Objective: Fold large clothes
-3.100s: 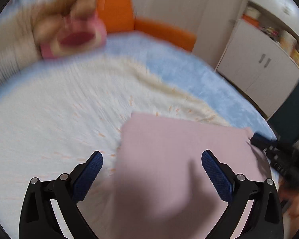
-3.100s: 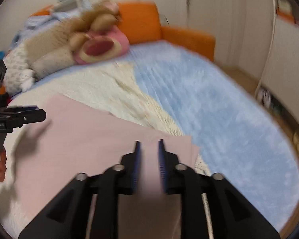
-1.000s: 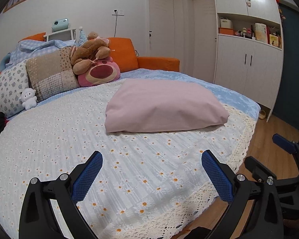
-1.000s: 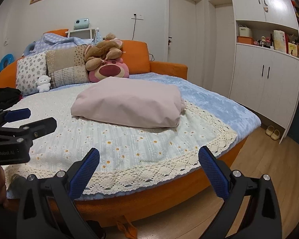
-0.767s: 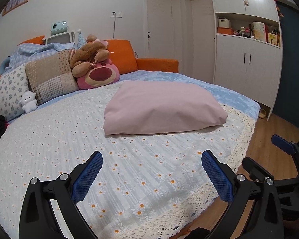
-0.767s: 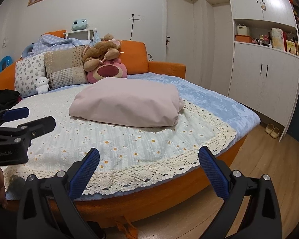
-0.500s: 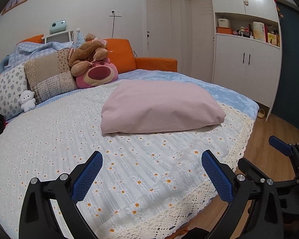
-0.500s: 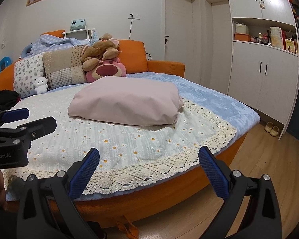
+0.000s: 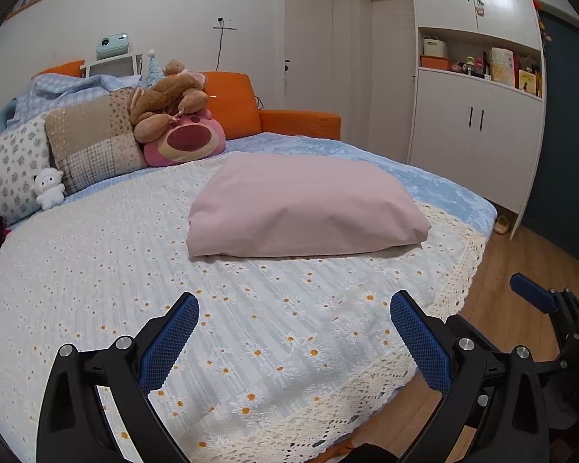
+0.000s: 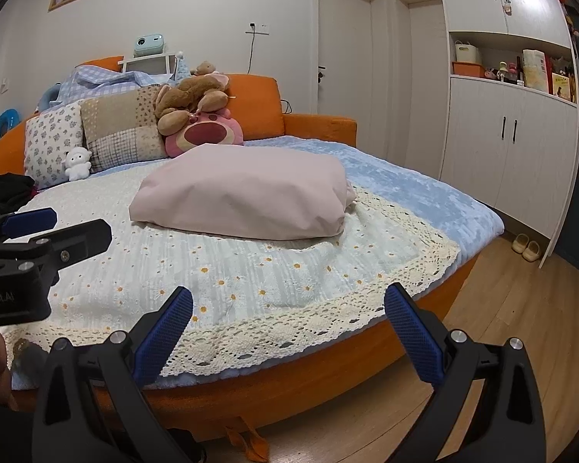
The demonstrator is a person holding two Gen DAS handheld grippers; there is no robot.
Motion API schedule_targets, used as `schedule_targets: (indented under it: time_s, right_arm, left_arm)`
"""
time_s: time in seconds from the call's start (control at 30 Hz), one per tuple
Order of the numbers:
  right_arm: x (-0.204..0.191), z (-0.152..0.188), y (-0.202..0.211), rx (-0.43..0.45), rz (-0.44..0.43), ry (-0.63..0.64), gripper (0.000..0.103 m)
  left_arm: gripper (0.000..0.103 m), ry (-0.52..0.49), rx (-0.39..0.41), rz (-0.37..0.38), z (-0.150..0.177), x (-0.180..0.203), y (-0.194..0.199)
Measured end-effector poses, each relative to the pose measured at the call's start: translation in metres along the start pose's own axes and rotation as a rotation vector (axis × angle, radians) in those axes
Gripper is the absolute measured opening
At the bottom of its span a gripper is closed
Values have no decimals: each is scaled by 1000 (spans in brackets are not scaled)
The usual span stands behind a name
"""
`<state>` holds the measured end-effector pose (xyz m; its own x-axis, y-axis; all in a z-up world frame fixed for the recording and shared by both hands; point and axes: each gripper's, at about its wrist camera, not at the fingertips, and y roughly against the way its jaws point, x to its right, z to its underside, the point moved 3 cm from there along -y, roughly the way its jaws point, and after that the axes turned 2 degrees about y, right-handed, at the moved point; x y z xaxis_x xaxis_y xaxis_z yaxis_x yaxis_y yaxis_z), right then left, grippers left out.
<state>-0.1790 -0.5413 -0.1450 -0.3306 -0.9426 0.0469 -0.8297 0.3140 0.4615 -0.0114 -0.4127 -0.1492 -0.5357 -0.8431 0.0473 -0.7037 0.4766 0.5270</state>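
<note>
A folded pink cloth lies puffed up in a thick rectangle on the daisy-print bedspread; it also shows in the right wrist view. My left gripper is open and empty, held back over the near part of the bed, well short of the cloth. My right gripper is open and empty, held off the bed's front edge above the floor. The left gripper also shows at the left of the right wrist view.
Pillows, a pink plush bear and a brown plush toy lie by the orange headboard. White wardrobes stand at right. Slippers lie on the wooden floor. A dark garment lies at the bed's left.
Three seconds ago the right gripper was shut on the pink cloth close up; now both grippers are open and pulled back from the bed. Over the last second the views barely shift.
</note>
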Motion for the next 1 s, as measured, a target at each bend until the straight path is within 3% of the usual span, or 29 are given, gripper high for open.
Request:
schedule_targets:
  time_s: [0.6,1.0]
  right_arm:
    - [-3,5,3,0,4,-15,98]
    - [-7,10,3,-2,-2,-25,98]
  left_arm:
    - [101,-80,15,-70,8,16,2]
    - [101,-70,26,-49,10,14,2]
